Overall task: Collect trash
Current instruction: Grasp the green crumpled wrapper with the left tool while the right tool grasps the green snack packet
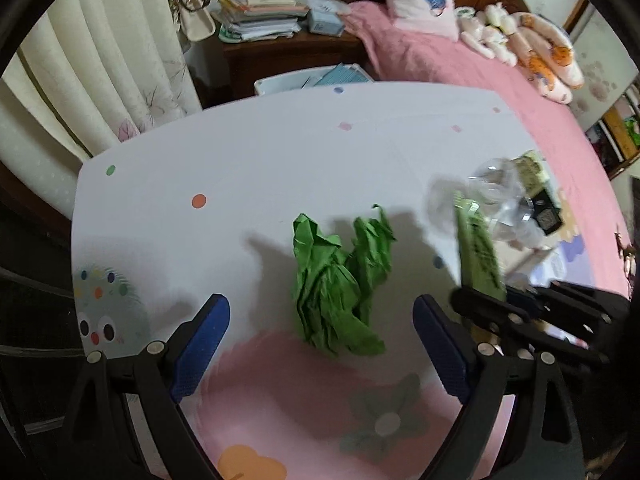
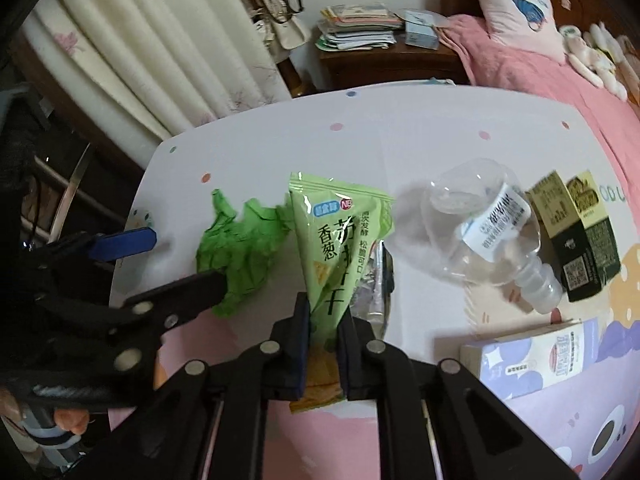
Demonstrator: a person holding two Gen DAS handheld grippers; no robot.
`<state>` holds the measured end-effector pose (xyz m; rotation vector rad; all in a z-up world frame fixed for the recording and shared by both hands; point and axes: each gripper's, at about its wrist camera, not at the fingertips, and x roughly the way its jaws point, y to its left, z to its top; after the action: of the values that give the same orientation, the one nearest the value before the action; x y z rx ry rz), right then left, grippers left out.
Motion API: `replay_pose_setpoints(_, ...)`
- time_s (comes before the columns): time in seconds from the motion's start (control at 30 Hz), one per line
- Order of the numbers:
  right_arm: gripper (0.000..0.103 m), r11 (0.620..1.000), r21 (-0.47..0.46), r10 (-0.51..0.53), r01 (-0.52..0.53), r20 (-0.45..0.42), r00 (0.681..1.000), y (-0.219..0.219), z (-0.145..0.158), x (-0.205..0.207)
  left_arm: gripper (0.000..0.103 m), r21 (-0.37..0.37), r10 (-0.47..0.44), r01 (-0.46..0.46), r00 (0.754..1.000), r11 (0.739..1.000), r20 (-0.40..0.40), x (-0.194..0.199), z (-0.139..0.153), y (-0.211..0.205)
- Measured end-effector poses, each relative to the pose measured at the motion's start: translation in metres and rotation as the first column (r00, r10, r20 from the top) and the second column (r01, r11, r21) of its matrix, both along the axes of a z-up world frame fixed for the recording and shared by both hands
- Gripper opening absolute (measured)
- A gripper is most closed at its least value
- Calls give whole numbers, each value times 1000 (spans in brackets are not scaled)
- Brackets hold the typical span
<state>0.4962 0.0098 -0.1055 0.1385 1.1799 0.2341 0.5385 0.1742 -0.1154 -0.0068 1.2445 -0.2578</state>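
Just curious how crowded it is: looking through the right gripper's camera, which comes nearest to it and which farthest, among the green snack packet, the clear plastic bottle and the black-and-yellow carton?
1. Green snack packet: clamped in the right gripper.
2. Clear plastic bottle: lying to the right.
3. Black-and-yellow carton: beyond the bottle, farthest right.

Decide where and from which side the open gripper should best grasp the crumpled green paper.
Probably the paper's bunched middle, approached from above: the left gripper already stands open astride it, pointing steeply down. The wad lies loose on the table, and its thin upper flaps would likely slip.
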Motion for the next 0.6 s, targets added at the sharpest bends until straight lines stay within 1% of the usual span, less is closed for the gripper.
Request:
replay_pose_setpoints(0.1, 12, 1000, 10, -10, 10, 2, 1000, -2, -1, -3, 89, 11, 22, -22, 1000, 1000, -15, 9, -10, -2)
replay_pose_setpoints(0.13, 12, 1000, 12, -11, 11, 3, 1000, -2, -1, -4, 87, 9, 26, -26, 999, 1000, -21, 11, -12, -3)
replay_pose_setpoints(0.2, 12, 1000, 20, -15, 14, 4, 1000, -2, -1, -5, 77, 2, 22, -22, 999, 1000, -47, 14, -19, -5)
replay_pose_setpoints(0.23, 12, 1000, 22, -16, 15, 4, 1000, -2, 0, -6, 75, 0, 17, -17, 998, 1000, -61, 15, -23, -7)
replay_pose_setpoints(0.27, 12, 1000, 23, -16, 16, 6, 1000, -2, 0, -7, 69, -1, 13, -14, 997, 1000, -73, 15, -27, -9)
replay_pose_setpoints(0.3, 12, 1000, 23, -16, 15, 7, 1000, -2, 0, -8, 60, -3, 9, -9, 996, 1000, -83, 15, -31, -11)
replay_pose_setpoints(0.33, 12, 1000, 25, -15, 15, 7, 1000, -1, 0, -9, 56, -3, 5, -5, 996, 1000, -90, 15, -34, -12)
replay_pose_setpoints(0.37, 12, 1000, 27, -13, 13, 8, 1000, -1, 0, -10, 45, 17, 2, -1, 998, 1000, -68, 13, -32, -15)
replay_pose_setpoints(0.4, 12, 1000, 29, -10, 10, 9, 1000, -1, 0, -12, 37, 18, -6, 7, 997, 1000, -72, 12, -32, -17)
replay_pose_setpoints(0.53, 12, 999, 45, 3, -4, 22, 1000, 2, 5, -22, 34, -10, 10, -10, 997, 1000, -71, 0, -25, -12)
replay_pose_setpoints(0.6, 11, 998, 65, 7, -9, 31, 999, 3, 10, -29, 33, -2, 29, -29, 998, 1000, -59, -12, -18, -7)
